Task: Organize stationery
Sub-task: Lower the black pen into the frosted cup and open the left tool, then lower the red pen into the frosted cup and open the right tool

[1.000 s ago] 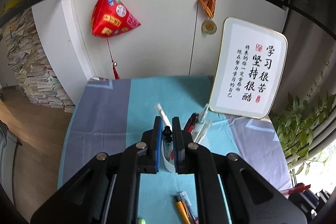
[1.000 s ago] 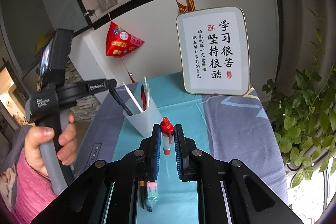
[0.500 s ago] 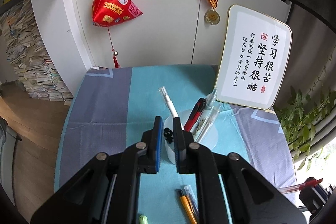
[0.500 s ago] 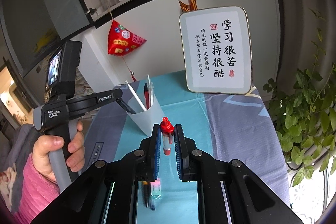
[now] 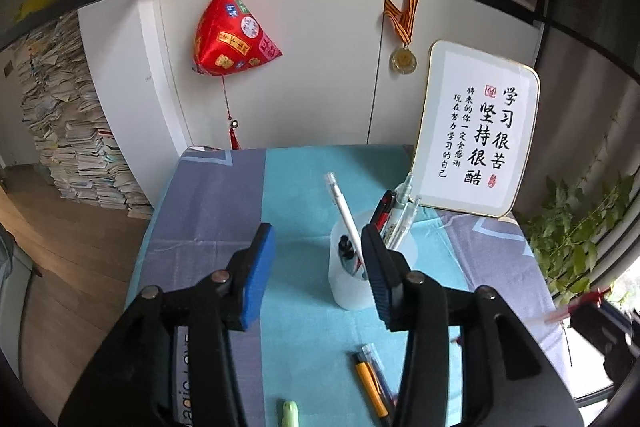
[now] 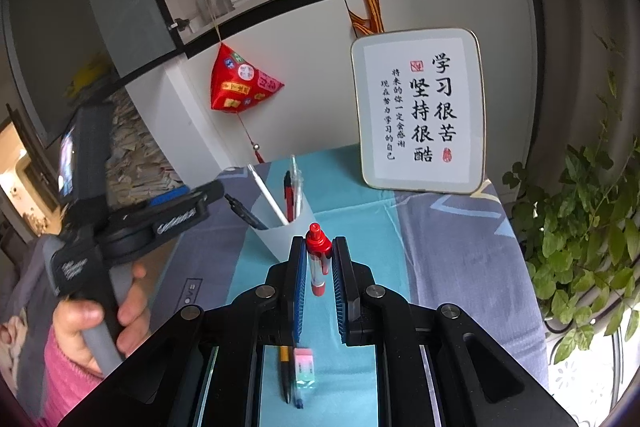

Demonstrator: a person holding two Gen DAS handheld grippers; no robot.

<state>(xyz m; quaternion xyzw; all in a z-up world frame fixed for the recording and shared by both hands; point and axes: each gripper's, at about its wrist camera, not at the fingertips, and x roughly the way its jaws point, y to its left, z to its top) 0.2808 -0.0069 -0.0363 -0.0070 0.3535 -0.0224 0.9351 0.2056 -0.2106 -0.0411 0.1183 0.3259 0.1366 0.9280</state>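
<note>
Your left gripper [image 5: 318,259] has just been opening and holds nothing; several pens already stand in the cup [image 5: 352,283]. Your right gripper [image 6: 319,263] clamps a red pen [image 6: 318,259] just short of it. A yellow pen [image 5: 370,385] and eraser [image 6: 304,367] are left on the table [image 5: 296,187].

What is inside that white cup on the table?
The white cup holds a white pen, a red and black pen, clear pens and a black pen, all leaning on its rim. Its wall hides their lower ends and whatever lies at the bottom.
</note>
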